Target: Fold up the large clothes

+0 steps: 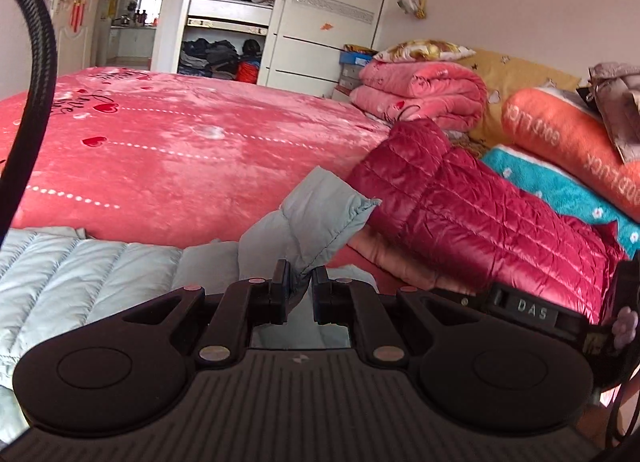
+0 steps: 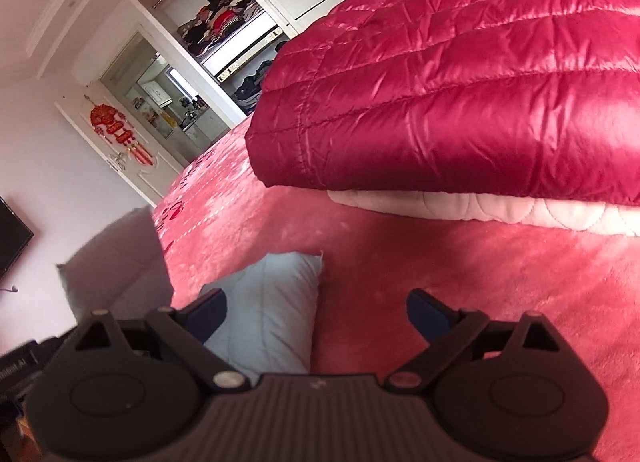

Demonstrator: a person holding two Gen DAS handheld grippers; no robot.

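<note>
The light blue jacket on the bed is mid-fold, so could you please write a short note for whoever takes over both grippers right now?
Left gripper: shut on a lifted part of the light blue jacket, apparently a sleeve.
Right gripper: open, holding nothing, with a blue jacket end lying between its fingers but not pinched.
Things: the rest of the blue jacket lies spread on the pink bedspread. A red jacket sits folded on a pale folded item beside the pillows.
Done: the red jacket looks finished.
Left: lay the held part across the blue jacket, fold the other side and body, then probably stack it.
</note>
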